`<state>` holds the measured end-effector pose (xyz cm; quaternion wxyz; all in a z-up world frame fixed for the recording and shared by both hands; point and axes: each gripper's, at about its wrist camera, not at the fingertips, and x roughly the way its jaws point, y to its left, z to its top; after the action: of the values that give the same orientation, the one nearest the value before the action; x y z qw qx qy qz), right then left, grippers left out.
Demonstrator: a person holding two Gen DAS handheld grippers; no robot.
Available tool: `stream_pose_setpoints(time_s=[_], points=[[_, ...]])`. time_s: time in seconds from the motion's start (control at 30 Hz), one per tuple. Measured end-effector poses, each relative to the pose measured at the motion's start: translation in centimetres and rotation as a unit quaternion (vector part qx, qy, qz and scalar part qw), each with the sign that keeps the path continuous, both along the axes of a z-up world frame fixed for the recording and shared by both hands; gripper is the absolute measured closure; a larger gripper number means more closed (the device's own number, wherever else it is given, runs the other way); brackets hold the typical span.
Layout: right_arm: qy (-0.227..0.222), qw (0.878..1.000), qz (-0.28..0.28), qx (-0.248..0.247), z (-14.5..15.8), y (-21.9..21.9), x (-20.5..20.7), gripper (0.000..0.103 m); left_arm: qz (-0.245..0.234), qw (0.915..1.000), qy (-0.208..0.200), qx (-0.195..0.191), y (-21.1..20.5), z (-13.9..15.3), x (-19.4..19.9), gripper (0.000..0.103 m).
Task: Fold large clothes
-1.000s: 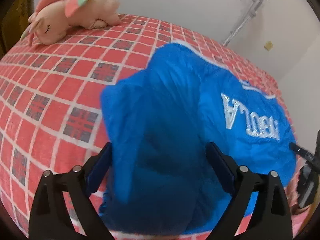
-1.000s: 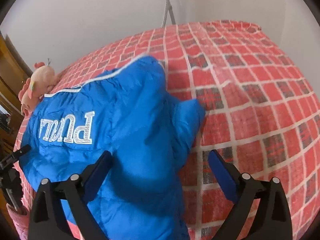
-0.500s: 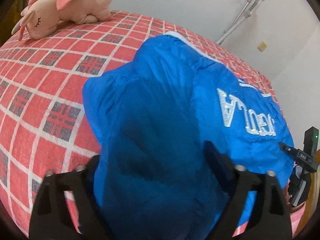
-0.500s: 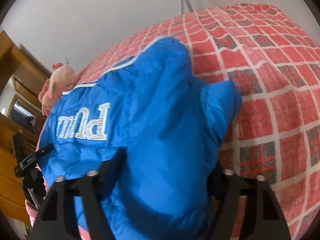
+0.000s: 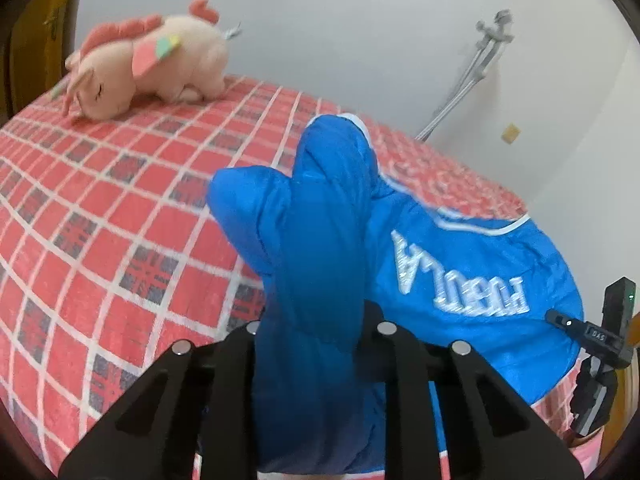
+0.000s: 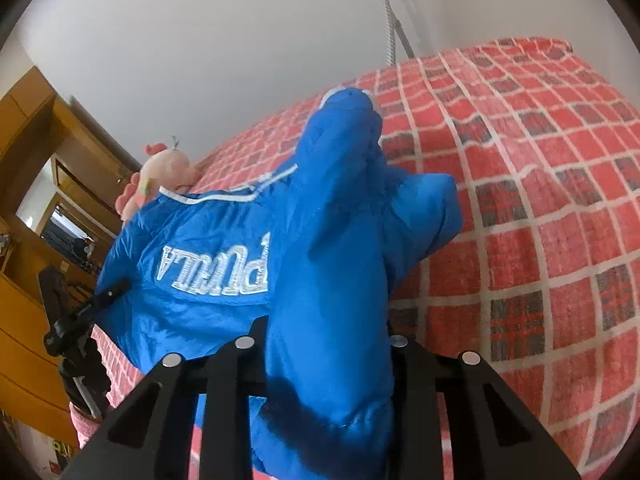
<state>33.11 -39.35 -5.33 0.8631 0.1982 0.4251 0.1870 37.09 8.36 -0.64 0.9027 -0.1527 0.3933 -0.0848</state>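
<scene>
We have our left gripper [image 5: 310, 344] clamped on a bunched fold of the blue puffer jacket [image 5: 460, 272], its two fingers pressed in against the fabric from either side. Our right gripper [image 6: 326, 354] is likewise closed on a thick gather of the same jacket [image 6: 208, 240], near a stitched hem that hangs between the fingers. The jacket lies on the bed's red checked blanket [image 5: 100, 216], part of it pulled up into a ridge toward each camera, and white embroidered lettering [image 5: 460, 280] shows upside down on the flat panel. A pink plush toy [image 5: 148, 68] rests on the blanket near the wall, well apart from the jacket. A metal crutch [image 5: 472, 76] leans against the white wall beyond the bed. A wooden cabinet [image 6: 28, 160] stands at the left in the right wrist view.
</scene>
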Motion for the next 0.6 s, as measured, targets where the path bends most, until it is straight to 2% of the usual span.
stream_pose_setpoints(time_s=[0.2, 0.3, 0.43, 0.6], points=[[-0.022, 1.000, 0.013, -0.004, 3.5, 0.3, -4.0, 0.075, -0.020, 0.9992, -0.030, 0.016, -1.7, 3.6, -3.6, 0.085], [-0.027, 0.999, 0.021, -0.010, 4.7, 0.1, -7.0, 0.075, -0.038, 0.9987, -0.033, 0.009, -1.7, 4.7, -7.0, 0.085], [-0.029, 0.999, 0.036, -0.016, 5.2, -0.1, -12.3, 0.075, -0.056, 0.9979, -0.033, 0.005, -1.3, 4.7, -11.9, 0.085], [-0.016, 0.999, 0.048, -0.005, 3.8, -0.8, -17.7, 0.075, -0.066, 0.9975, -0.023, -0.003, -0.4, 3.3, -18.0, 0.085]])
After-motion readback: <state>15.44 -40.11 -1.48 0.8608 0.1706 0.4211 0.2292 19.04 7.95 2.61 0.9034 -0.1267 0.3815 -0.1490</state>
